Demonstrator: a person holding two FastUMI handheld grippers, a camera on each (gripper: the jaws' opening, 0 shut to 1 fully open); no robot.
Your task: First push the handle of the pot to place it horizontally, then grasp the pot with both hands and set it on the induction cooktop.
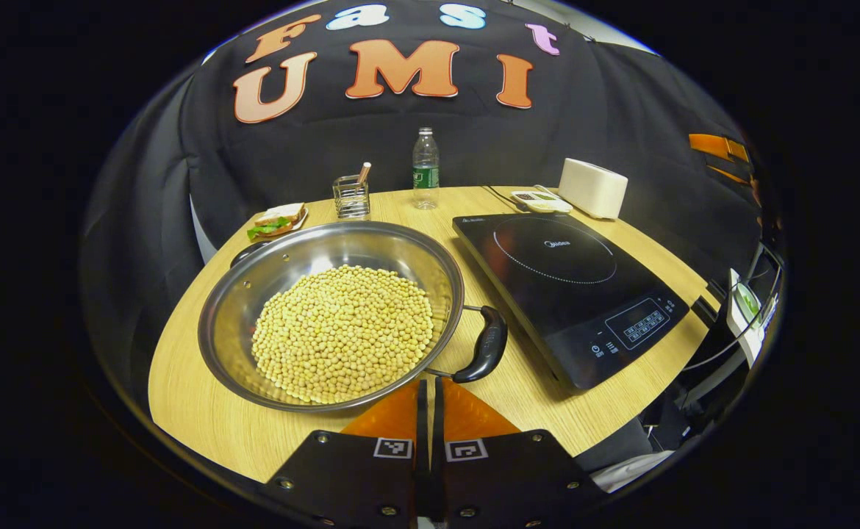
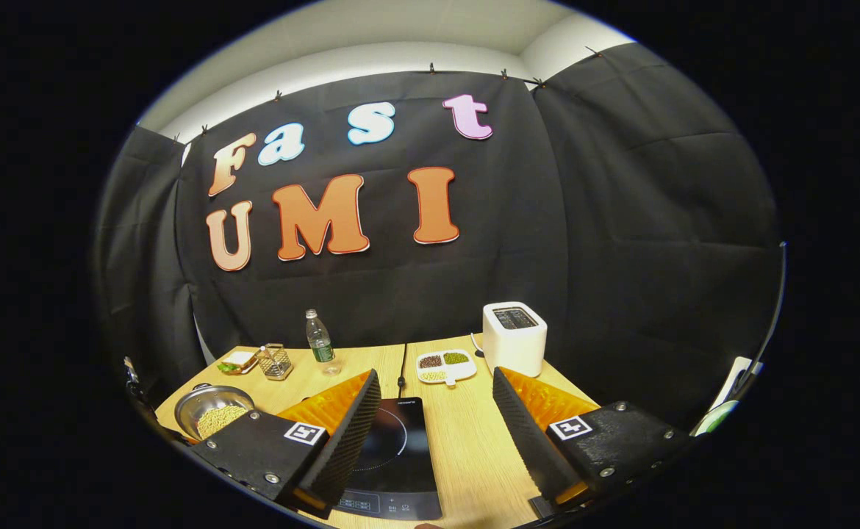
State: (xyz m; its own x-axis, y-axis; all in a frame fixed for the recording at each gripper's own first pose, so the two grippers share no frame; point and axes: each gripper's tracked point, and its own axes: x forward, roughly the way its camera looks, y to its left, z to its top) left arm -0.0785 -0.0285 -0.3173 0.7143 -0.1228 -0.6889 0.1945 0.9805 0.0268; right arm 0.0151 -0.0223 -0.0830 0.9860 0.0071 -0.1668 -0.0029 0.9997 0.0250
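While the left gripper (image 1: 428, 393) sits at the bottom centre of the left gripper view with its two fingers drawn together to a thin slit and nothing between them, the pot (image 1: 333, 314) lies on the wooden table (image 1: 195, 419) just above it, left of centre in the frame. It is a wide steel pot filled with pale yellow beans (image 1: 342, 334). One black handle (image 1: 483, 345) juts from its rim toward the lower right, near the gripper's tips but apart from them; a second handle (image 1: 248, 253) peeks out at the upper left of the rim. Right of the pot, near it, the black induction cooktop (image 1: 573, 290) lies flat on the table.

Along the top of the table in this view stand a sandwich on a plate (image 1: 277, 220), a wire holder (image 1: 350, 197), a water bottle (image 1: 425, 169), a small divided dish (image 1: 540, 200) and a white toaster (image 1: 592, 188).

At the bottom of the right gripper view, the right gripper (image 2: 436, 433) is spread wide and holds nothing. The induction cooktop (image 2: 393, 459) shows between its fingers, below centre, and the pot (image 2: 213, 413) sits at the lower left of that frame.
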